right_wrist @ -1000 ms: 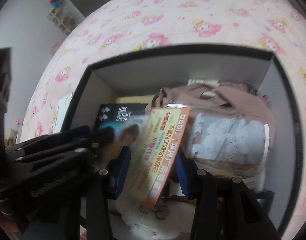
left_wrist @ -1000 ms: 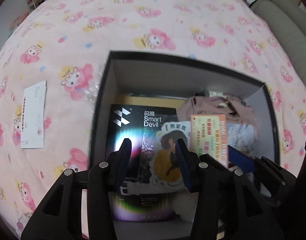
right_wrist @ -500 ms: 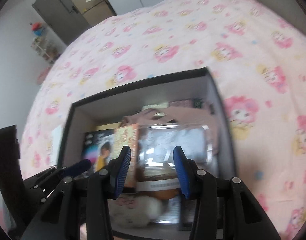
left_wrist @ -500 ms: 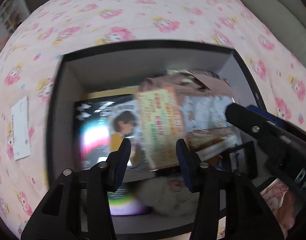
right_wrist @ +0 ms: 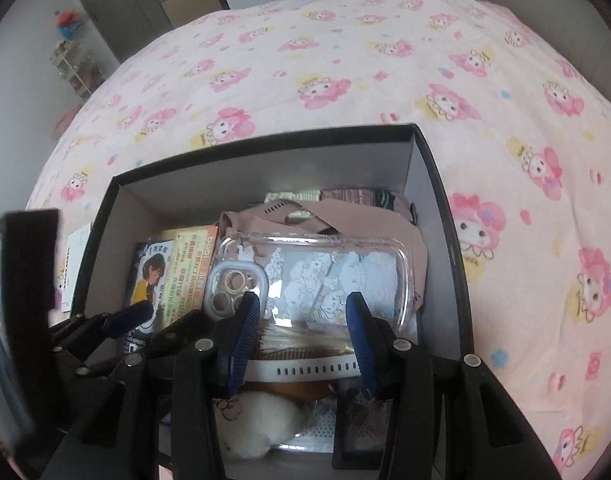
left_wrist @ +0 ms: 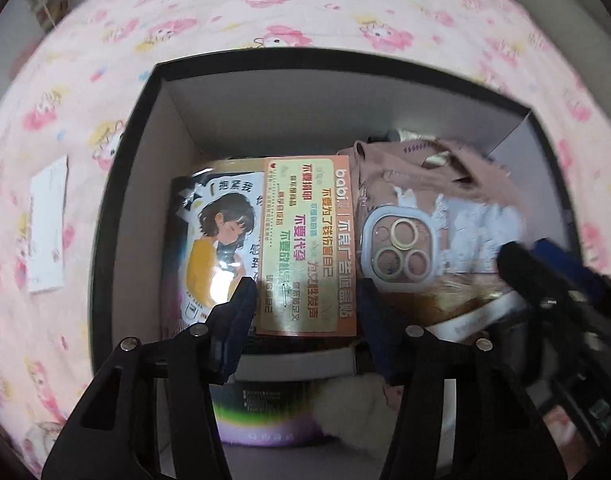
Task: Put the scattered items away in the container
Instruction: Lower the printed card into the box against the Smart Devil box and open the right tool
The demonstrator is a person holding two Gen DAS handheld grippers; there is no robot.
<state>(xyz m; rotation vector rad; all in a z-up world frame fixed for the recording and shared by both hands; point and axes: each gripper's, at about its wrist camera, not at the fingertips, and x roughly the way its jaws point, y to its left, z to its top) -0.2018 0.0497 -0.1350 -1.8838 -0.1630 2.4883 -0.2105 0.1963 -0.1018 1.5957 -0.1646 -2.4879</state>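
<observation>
Both grippers are hanging over the black box [left_wrist: 125, 208], pointing steeply down into it. Left gripper [left_wrist: 307, 308] is standing with its jaws spread wide and nothing pressed between the pads; the orange leaflet [left_wrist: 305, 240] is lying flat below, showing in the gap between the two fingers. Right gripper [right_wrist: 301, 320] is standing part-way apart, gripping nothing, poised above the clear phone case [right_wrist: 325, 276] and the white strap [right_wrist: 305, 370] under it. Beside the leaflet, a glossy card with a cartoon girl [left_wrist: 221, 240] is resting on a dark package whose purple end [left_wrist: 261, 420] is peeking out near the front wall. Past the phone case, a mauve cloth item [left_wrist: 437, 168] is filling the box's far right corner, and a white fluffy thing [right_wrist: 257, 420] is sitting at the near edge. Outside the box, on the pink cartoon-print blanket [right_wrist: 345, 72], a white paper slip [left_wrist: 47, 224] is lying well apart to the left, not yet put away.
</observation>
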